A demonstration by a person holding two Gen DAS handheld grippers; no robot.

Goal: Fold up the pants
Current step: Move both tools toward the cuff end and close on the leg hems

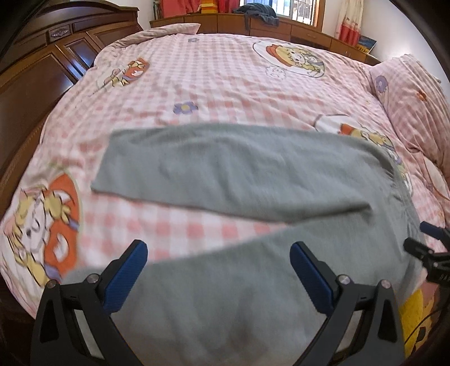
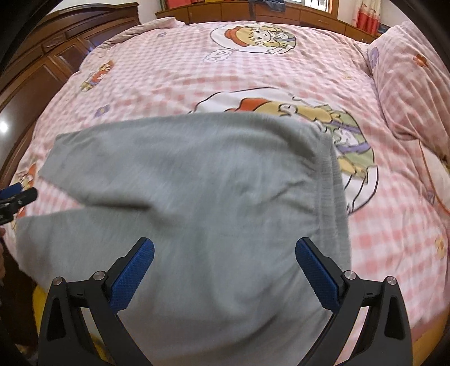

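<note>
- Grey pants (image 1: 242,174) are lying flat on the bed, and they are filling the near part of both views; the nearest leg is passing right under the cameras.
- In the left wrist view, the two legs are spreading apart toward the left, and the far leg is stretching across the bed from right to left, so the long axis is running sideways.
- The ribbed waistband (image 2: 334,183) is sitting at the right end, and the leg ends are pointing to the left.
- The left gripper (image 1: 218,270) is hovering over the near leg with its blue pads wide apart and nothing between them.
- The right gripper (image 2: 225,267) is hovering over the hip part near the waistband, also with the pads wide apart and empty.
- Each gripper is showing at the edge of the other camera's view.
- The pants are resting on a pink checked quilt (image 1: 225,70) with cartoon figures and small flowers.
- A pillow (image 2: 407,81) in the same pink pattern is lying at the right side of the bed.
- A dark wooden headboard (image 1: 42,70) is standing at the left.
- A low wooden cabinet (image 1: 225,21) is running along the far wall under a window with patterned curtains, and some dark cloth is lying on it.
</note>
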